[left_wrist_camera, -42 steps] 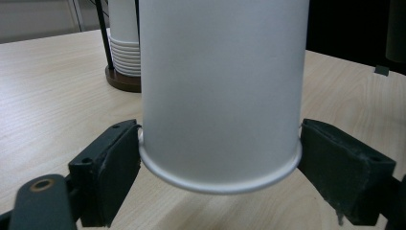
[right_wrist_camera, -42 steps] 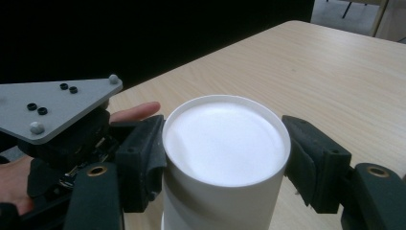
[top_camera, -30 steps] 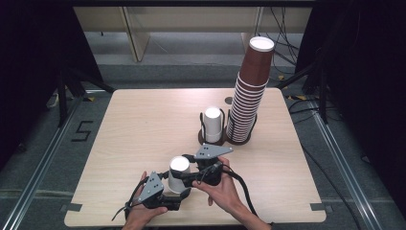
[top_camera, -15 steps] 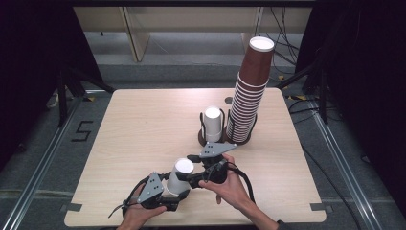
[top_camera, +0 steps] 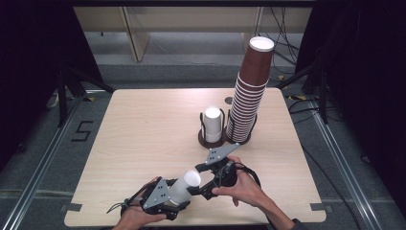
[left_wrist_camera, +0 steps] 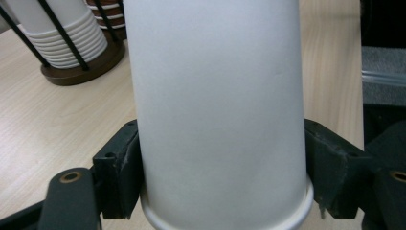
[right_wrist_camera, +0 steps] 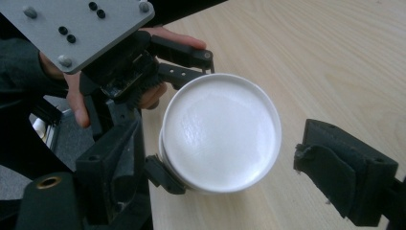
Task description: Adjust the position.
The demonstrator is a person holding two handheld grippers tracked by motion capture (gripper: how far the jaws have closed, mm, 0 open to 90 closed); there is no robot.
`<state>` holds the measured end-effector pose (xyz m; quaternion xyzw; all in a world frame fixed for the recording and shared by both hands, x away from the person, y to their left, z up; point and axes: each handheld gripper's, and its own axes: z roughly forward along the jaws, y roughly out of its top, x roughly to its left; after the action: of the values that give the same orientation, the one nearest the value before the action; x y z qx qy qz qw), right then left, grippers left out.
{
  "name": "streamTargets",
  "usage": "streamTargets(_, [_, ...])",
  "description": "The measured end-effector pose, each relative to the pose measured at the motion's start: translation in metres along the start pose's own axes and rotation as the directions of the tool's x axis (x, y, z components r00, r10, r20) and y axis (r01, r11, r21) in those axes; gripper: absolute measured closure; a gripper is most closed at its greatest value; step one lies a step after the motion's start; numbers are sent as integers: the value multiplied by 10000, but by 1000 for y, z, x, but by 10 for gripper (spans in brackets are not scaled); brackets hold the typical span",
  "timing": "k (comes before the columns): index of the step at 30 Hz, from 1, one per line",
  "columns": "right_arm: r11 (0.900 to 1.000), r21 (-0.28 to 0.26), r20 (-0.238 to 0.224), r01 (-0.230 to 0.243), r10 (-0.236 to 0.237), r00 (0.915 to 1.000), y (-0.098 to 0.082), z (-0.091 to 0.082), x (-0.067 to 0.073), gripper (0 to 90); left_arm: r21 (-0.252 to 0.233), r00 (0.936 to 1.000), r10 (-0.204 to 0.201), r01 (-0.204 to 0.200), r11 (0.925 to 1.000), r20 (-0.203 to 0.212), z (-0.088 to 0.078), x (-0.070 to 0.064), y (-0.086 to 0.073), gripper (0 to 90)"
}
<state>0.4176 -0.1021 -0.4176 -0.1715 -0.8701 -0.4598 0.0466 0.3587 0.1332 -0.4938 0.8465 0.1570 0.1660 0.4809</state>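
A white paper cup [top_camera: 184,186] lies tilted just above the table's near edge, its closed base turned toward the right gripper. My left gripper [top_camera: 173,199] is shut on it. In the left gripper view both pads [left_wrist_camera: 117,167] press the cup's [left_wrist_camera: 215,110] wall near the rolled rim. My right gripper [top_camera: 200,184] faces the cup's base [right_wrist_camera: 220,132]. Its jaws have just been opening. They stand wide on either side of the base, and the right fingertip [right_wrist_camera: 342,167] is well off it. A hand holds each gripper.
A tall stack of brown cups [top_camera: 251,91] leans in a wire holder at the table's far right. A short stack of white cups [top_camera: 212,123] sits in the holder beside it. The wooden table [top_camera: 143,124] stretches bare to the left.
The right gripper's jaws have spread off the cup and the hand has drawn slightly right. The left gripper's jaws have closed on the cup, which now tilts toward the right gripper.
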Motion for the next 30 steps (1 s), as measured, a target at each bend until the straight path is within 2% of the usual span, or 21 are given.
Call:
streamTargets(1, [9998,155,-140,133,-131,9998,-2,1,0,164,-78,10000,17,-17,10000,8,1,-1,0,240])
streamTargets(5, [9989,432,-393,187,-170,9991,-5,5,0,164,200,9983,521,-527,9984,265,2,-5,2,241])
streamTargets(7, [9983,559,-413,133,-110,9991,-6,7,1,166,324,9973,684,-692,9971,256,2,-8,2,241])
streamTargets(10, [9971,695,-488,298,-264,9985,-7,10,2,180,432,9958,846,-861,9954,351,3,-9,3,241])
streamTargets(17, [9944,1007,-816,322,-240,9964,-9,14,3,314,422,9939,1002,-1021,9939,461,4,-11,3,238])
streamTargets(19, [9945,967,-882,392,-307,9956,-9,15,2,322,527,9925,1147,-1169,9917,425,3,-9,3,227])
streamTargets(21, [9952,919,-841,337,-260,9961,-9,14,2,329,87,9952,947,-949,9954,248,4,-9,1,187])
streamTargets(22, [9961,834,-821,283,-214,9964,-8,13,2,331,-340,9982,569,-563,9978,183,4,-7,-1,169])
streamTargets(23, [9975,668,-792,236,-183,9967,-7,10,0,333,-557,9990,445,-439,9975,87,3,-6,-2,134])
streamTargets(24, [9981,587,-752,165,-120,9971,-6,8,0,335,-718,9992,396,-397,9966,-26,2,-4,-3,142])
streamTargets(25, [9989,435,-723,172,-140,9973,-5,6,-2,335,-1030,9998,162,-173,9945,-112,0,-2,-3,152])
streamTargets(27, [9997,1,-659,-249,249,9975,-4,-2,-7,336,-1540,9993,-304,265,9877,-227,-2,0,-4,145])
streamTargets(28, [9994,-187,-702,-304,290,9971,-4,-5,-9,336,-1863,9979,-595,540,9810,-239,-3,2,-4,146])
streamTargets(29, [9979,-367,-711,-536,509,9962,-4,-9,-11,336,-1966,9968,-749,682,9781,-271,-4,3,-4,145])
streamTargets(30, [9975,-541,-688,-445,407,9968,-4,-11,-13,336,-2208,9952,-932,848,9716,-282,-4,4,-4,145])
